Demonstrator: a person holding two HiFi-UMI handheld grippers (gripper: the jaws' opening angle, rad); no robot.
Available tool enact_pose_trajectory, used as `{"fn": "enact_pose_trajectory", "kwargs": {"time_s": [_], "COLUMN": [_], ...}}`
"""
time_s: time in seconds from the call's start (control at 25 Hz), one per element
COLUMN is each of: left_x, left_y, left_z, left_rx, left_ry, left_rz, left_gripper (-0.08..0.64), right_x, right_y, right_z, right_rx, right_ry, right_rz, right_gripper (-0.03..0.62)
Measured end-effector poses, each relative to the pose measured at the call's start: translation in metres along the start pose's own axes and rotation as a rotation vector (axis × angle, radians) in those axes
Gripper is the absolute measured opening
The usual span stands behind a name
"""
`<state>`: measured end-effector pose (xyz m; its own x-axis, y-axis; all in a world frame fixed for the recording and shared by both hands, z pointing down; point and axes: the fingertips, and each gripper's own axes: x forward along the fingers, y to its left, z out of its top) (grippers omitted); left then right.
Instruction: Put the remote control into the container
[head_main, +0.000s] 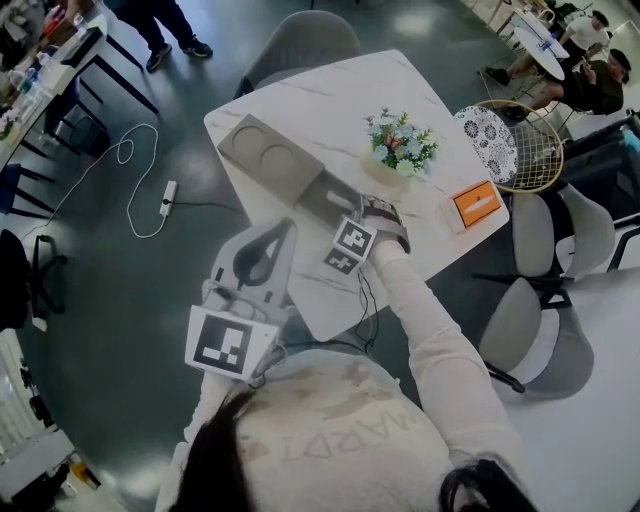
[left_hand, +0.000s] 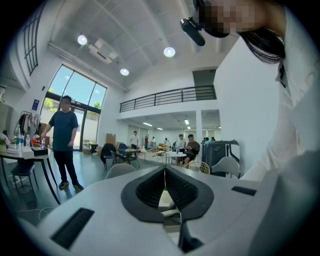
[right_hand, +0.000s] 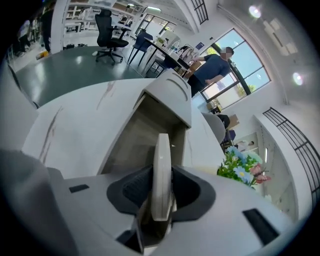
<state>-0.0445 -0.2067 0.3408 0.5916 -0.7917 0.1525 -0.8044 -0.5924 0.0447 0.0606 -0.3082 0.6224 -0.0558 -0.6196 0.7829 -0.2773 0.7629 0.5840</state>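
The remote control (right_hand: 162, 150), a slim beige bar, stands on edge between the pads of my right gripper (right_hand: 161, 175), which is shut on it. It hangs just over the open trough of the grey container (right_hand: 145, 120). In the head view the container (head_main: 268, 148) lies on the white marble table (head_main: 420, 240), with two round hollows at its far end, and my right gripper (head_main: 355, 210) sits at its near end. My left gripper (head_main: 284, 230) hovers at the table's near-left edge. Its pads (left_hand: 150, 187) meet with nothing between them.
A small pot of flowers (head_main: 402, 143) stands right of the container. An orange-and-white box (head_main: 476, 204) lies near the table's right corner. A patterned cushion on a wire chair (head_main: 530, 150) and grey chairs ring the table. A person (left_hand: 64, 140) stands across the room.
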Motion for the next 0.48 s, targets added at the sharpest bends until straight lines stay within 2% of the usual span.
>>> {"fn": "enact_pose_trajectory", "kwargs": {"time_s": [0.24, 0.48], "left_x": [-0.005, -0.008], "left_y": [0.002, 0.003], "left_z": [-0.001, -0.001], "left_rx": [0.001, -0.004], "left_ry": [0.002, 0.001], "left_rz": [0.01, 0.014], "left_gripper": [0.014, 0.014], "right_x": [0.01, 0.008], "right_y": [0.004, 0.013], "right_z": [-0.002, 0.001], "right_rx": [0.039, 0.033], "right_ry": [0.052, 0.035], "right_rz": [-0.009, 0.052], "right_gripper": [0.118, 0.122]}}
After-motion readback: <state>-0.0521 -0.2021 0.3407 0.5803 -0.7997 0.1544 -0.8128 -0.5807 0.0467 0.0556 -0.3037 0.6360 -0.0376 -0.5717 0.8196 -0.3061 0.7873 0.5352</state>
